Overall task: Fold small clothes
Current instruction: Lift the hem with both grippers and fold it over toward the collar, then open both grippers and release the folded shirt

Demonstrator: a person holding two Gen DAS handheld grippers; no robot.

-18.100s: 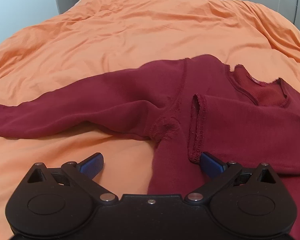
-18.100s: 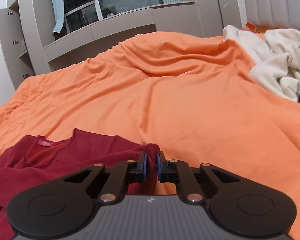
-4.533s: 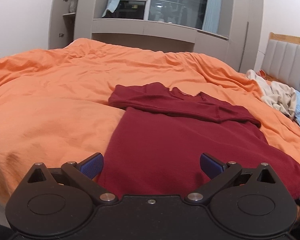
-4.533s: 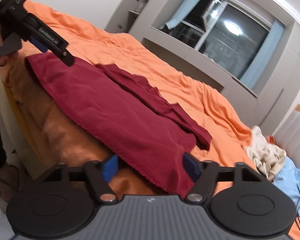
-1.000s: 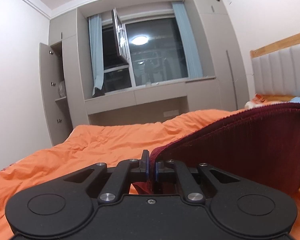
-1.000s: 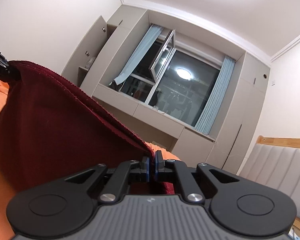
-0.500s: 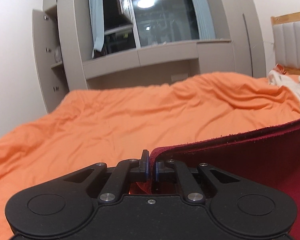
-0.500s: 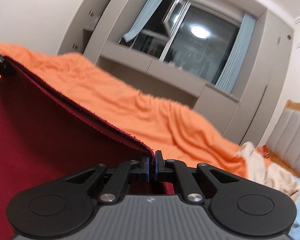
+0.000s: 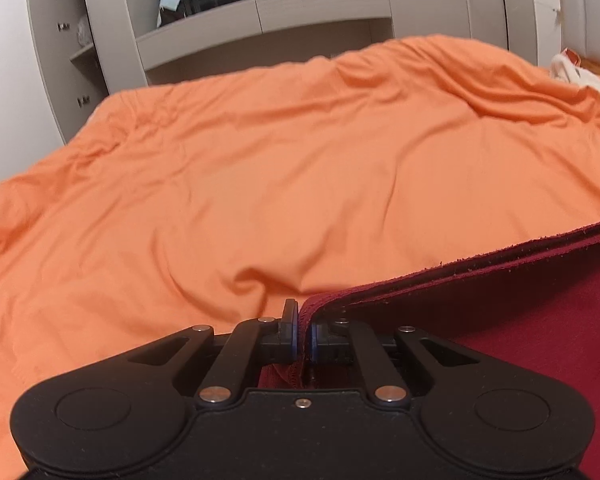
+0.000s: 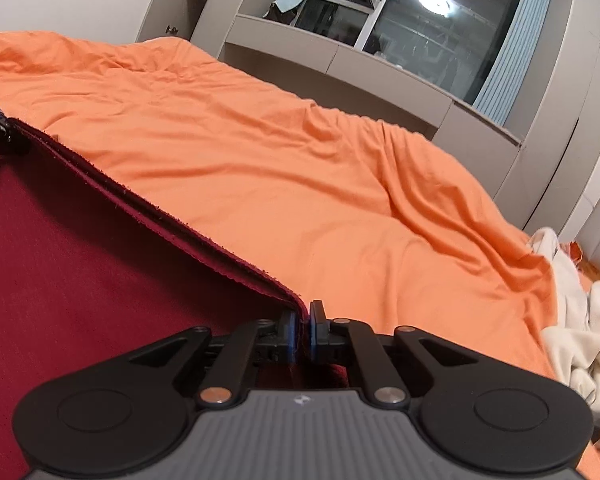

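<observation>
Over the rumpled orange duvet (image 9: 300, 184), both grippers pinch a maroon knit garment (image 10: 80, 280). Left gripper (image 9: 302, 334) clamps its frayed hem corner. Right gripper's (image 10: 303, 334) jaws are opening, cloth between them.

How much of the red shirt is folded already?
Partly done: both the left gripper and right gripper pinch corners of the red shirt, carrying its edge over the orange bedcover. The right fingers are opening. Left: lay it flat and finish folding.

Plain maroon garment (image 9: 520, 312), orange bedcover (image 9: 260, 168)
</observation>
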